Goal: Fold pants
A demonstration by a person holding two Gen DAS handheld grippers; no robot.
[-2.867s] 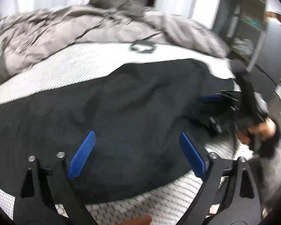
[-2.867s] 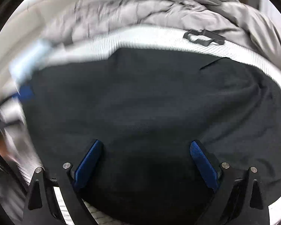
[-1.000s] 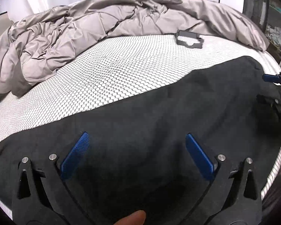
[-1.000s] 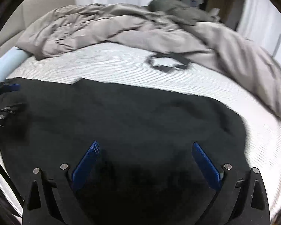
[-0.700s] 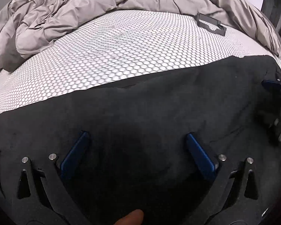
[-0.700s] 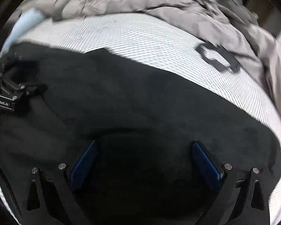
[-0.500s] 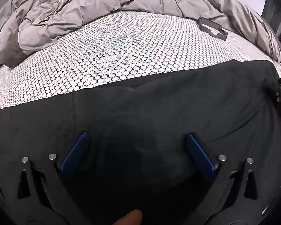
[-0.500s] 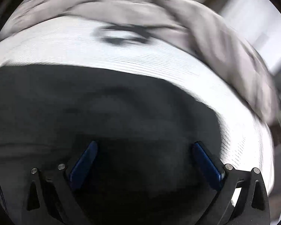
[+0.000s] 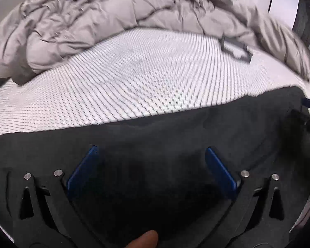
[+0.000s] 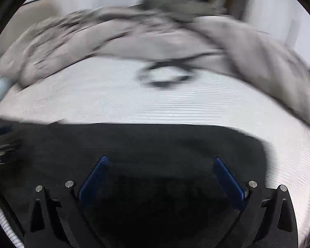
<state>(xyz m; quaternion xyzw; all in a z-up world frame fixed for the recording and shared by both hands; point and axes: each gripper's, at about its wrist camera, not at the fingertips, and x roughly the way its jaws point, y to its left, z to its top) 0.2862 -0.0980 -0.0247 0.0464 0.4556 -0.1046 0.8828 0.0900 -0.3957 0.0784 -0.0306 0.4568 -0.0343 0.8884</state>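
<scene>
Left tongs (image 9: 150, 163) and right tongs (image 10: 160, 175) both stand wide open with nothing between their blue pads, each poised low over the black pants (image 9: 175, 136), which lie spread flat in a broad band along the near edge of the bed (image 9: 134, 78). In the left wrist view the right tongs appear only as a dark shape at the far right edge, over one end of the pants; in the right wrist view the left tongs are a blur at the far left, over the other end. The cloth looks soft, limp and light, with a matt, slightly fuzzy face that should not slip; it will sag and crease wherever it is unsupported. A sound hold, by this judgement, is a pinch on the outer edge or a corner at each end, lifting both ends together. Beyond the pants lie a patterned white sheet, a small dark frame (image 9: 235, 48) and a rumpled grey duvet (image 9: 93, 20).
</scene>
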